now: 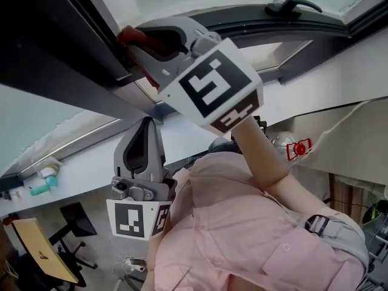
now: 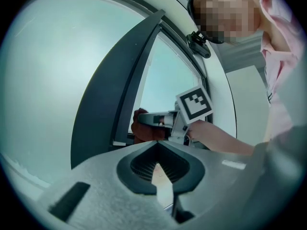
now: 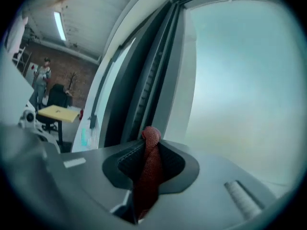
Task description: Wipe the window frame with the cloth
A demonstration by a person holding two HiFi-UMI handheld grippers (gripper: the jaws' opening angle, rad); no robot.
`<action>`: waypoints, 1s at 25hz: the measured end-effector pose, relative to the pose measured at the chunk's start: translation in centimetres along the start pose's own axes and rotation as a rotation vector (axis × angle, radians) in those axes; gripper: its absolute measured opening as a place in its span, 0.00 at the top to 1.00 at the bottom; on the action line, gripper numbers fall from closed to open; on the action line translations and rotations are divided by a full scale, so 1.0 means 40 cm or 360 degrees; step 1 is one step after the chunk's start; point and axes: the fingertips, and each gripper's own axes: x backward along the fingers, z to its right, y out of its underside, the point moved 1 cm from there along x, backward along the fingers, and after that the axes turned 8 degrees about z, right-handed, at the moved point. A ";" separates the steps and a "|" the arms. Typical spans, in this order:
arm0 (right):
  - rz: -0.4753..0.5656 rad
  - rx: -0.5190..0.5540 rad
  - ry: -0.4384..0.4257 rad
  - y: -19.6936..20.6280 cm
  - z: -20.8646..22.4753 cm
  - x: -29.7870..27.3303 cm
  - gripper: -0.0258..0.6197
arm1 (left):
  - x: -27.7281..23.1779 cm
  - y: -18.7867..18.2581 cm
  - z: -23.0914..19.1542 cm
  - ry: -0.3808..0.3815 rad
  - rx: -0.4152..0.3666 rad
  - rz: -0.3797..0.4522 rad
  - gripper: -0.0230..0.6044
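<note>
My head camera looks over my arm (image 1: pixel 260 156) at the window frame (image 1: pixel 60 59) and both grippers. The left gripper (image 1: pixel 147 123) camera faces the frame from farther back, catching the right gripper (image 1: pixel 136 41). The right gripper camera looks past its cloth (image 3: pixel 151 166) along the frame, close up. All 3 share the frame.

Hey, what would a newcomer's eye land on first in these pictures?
First the red cloth, pinched in the right tongs and raised beside the dark window frame at the head view's upper left. Next the left tongs, lower down, shut with nothing in them and apart from the frame.
</note>
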 end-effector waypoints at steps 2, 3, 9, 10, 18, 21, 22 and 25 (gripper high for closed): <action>-0.0160 0.0068 0.0015 0.051 0.016 -0.029 0.86 | 0.005 -0.006 -0.005 -0.0019 -0.0007 0.0015 0.97; -0.0204 0.0047 0.0023 0.067 0.027 -0.033 0.86 | 0.009 -0.006 -0.008 -0.0031 -0.0010 0.0018 0.97; -0.0329 -0.0161 -0.0034 0.082 0.055 -0.038 0.86 | 0.022 0.001 -0.010 -0.0049 0.0009 0.0017 0.97; -0.0336 -0.0123 -0.0015 0.083 0.061 -0.037 0.86 | 0.024 0.000 -0.009 -0.0047 0.0009 0.0017 0.97; -0.0305 0.0010 0.0226 0.089 0.078 -0.041 0.86 | 0.028 0.010 0.000 -0.0032 0.0006 0.0012 0.97; -0.0277 0.0102 0.0294 0.087 0.076 -0.038 0.86 | 0.033 0.013 -0.010 -0.0049 0.0009 0.0010 0.97; -0.0275 0.0116 0.0306 0.087 0.076 -0.038 0.86 | 0.033 0.015 -0.012 -0.0049 0.0013 0.0007 0.97; -0.0301 0.0130 0.0351 0.090 0.078 -0.037 0.86 | 0.032 0.026 -0.017 -0.0067 0.0031 -0.0005 0.97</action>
